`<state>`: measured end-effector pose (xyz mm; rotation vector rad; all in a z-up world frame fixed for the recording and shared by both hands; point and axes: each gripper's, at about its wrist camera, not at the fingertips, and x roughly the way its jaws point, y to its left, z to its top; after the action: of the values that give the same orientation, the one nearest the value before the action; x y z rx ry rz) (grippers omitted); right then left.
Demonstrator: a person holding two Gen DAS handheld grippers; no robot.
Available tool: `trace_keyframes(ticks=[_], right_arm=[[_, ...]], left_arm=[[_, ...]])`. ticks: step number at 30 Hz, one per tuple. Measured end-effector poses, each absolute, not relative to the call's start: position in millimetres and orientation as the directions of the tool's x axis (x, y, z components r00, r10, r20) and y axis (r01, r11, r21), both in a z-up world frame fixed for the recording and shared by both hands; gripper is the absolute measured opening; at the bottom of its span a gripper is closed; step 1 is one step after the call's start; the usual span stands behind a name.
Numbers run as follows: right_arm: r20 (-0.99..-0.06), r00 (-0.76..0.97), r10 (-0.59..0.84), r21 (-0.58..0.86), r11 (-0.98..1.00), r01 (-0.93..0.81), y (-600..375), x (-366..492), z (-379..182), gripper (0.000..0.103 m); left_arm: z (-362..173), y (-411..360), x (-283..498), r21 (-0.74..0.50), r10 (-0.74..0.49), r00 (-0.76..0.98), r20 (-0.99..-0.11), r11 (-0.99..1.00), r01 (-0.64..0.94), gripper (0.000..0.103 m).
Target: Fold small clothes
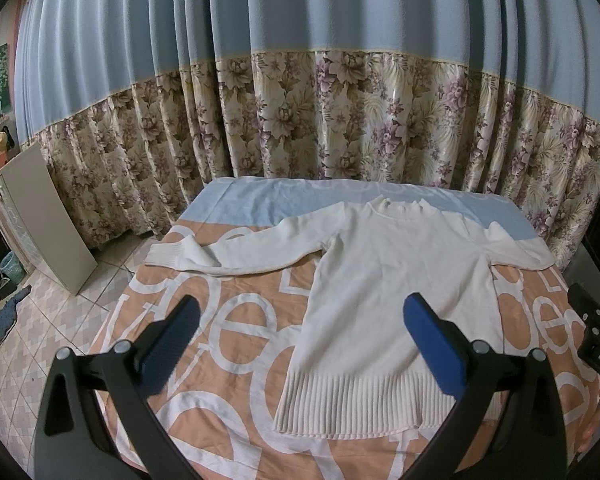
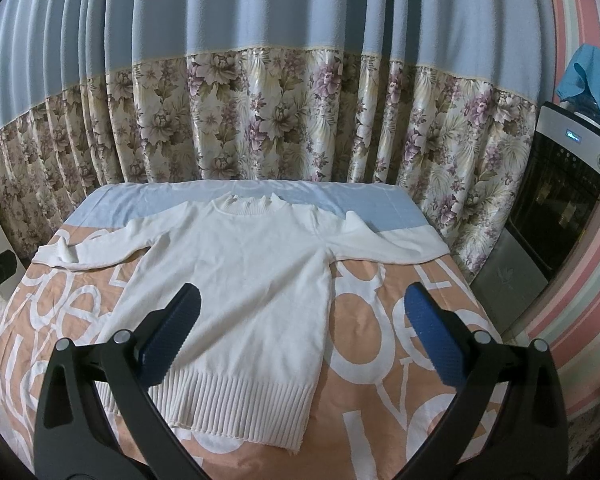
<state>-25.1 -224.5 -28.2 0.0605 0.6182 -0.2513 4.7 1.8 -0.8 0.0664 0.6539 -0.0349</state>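
Note:
A white knit sweater [image 1: 384,300] [image 2: 240,288] lies flat and face up on the table, collar away from me, ribbed hem toward me, both sleeves spread sideways. My left gripper [image 1: 300,312] hovers open above the hem's left corner, nothing between its blue pads. Open as well, my right gripper [image 2: 300,312] hangs over the hem's right corner and holds nothing. The left sleeve's cuff [image 1: 168,256] is bent near the table's left edge. The right gripper's body [image 1: 596,332] shows at the right margin of the left wrist view.
The table wears a peach cloth with big white letters [image 2: 380,344] and a pale blue band [image 1: 260,204] at the far end. Blue and floral curtains [image 1: 300,120] hang close behind. A white board [image 1: 48,224] leans at left; a dark appliance [image 2: 560,200] stands at right.

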Motion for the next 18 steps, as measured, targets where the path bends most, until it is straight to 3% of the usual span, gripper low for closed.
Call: trace_keyframes(ticks=[18], right_arm=[[-0.58,0.791,-0.195,-0.025,0.975,0.222,-224.6,-9.2,-31.7,0.1]], left_arm=[[-16.9,6.4,9.2,0.054,-0.028,0.794,-0.607,0.996,0.076,0.102]])
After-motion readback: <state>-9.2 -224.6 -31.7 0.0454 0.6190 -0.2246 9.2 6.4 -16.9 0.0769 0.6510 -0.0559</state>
